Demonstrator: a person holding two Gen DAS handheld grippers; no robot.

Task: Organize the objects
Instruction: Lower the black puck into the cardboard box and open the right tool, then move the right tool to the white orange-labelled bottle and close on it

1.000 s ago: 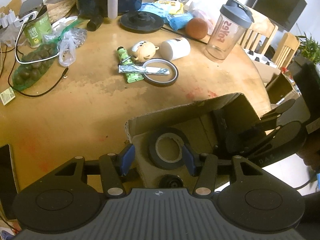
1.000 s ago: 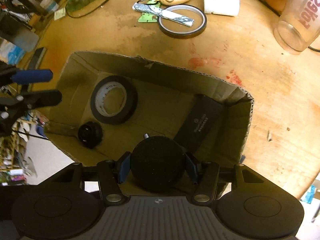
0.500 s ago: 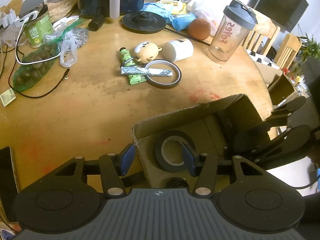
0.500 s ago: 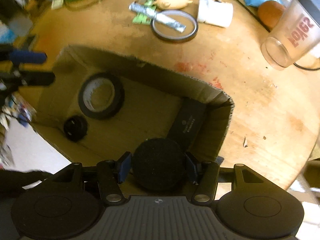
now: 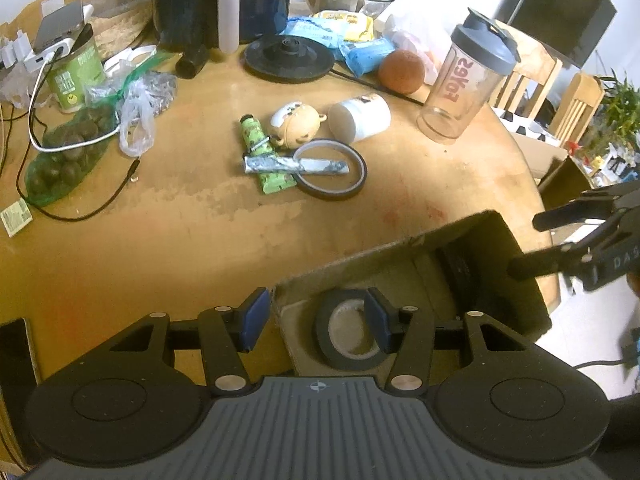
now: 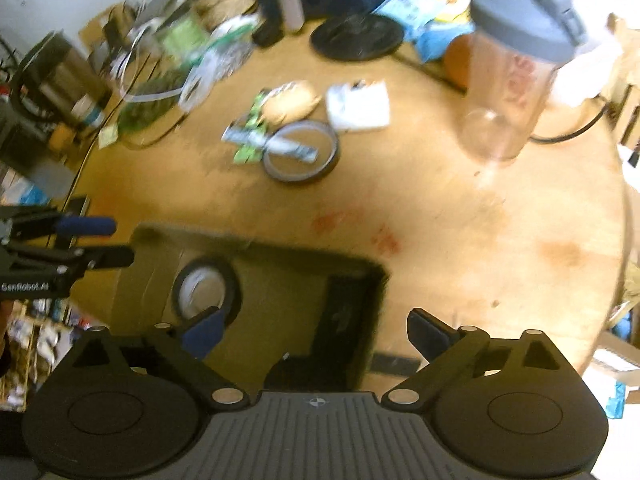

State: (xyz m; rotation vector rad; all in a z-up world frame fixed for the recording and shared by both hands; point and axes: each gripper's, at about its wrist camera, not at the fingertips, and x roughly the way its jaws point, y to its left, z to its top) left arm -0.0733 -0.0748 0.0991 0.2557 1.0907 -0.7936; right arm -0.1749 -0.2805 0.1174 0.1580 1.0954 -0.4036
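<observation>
Your left tool point(image 5: 314, 322) straddles the near-left wall of the open brown cardboard box point(image 5: 400, 246); jaws part-spread, and I can't tell whether the pads actually pinch the wall. Looks like you're bracing the box so it doesn't slide off the round wooden worktop point(image 5: 200, 208) edge it overhangs. Your right tool point(image 6: 312, 330) has just been opening, jaws now wide with nothing between them, above the box's right end. Picture there is blurred, so I can't pick out the dropped piece. Black tape roll point(image 5: 350, 334) lies flat on the box floor near the left tool. Still out on the worktop: thin dark tape ring point(image 5: 330, 170) with silver foil stick point(image 5: 296, 166) across it, green tube point(image 5: 266, 154), white jar on its side point(image 5: 360, 118). I'd guess those are next.
</observation>
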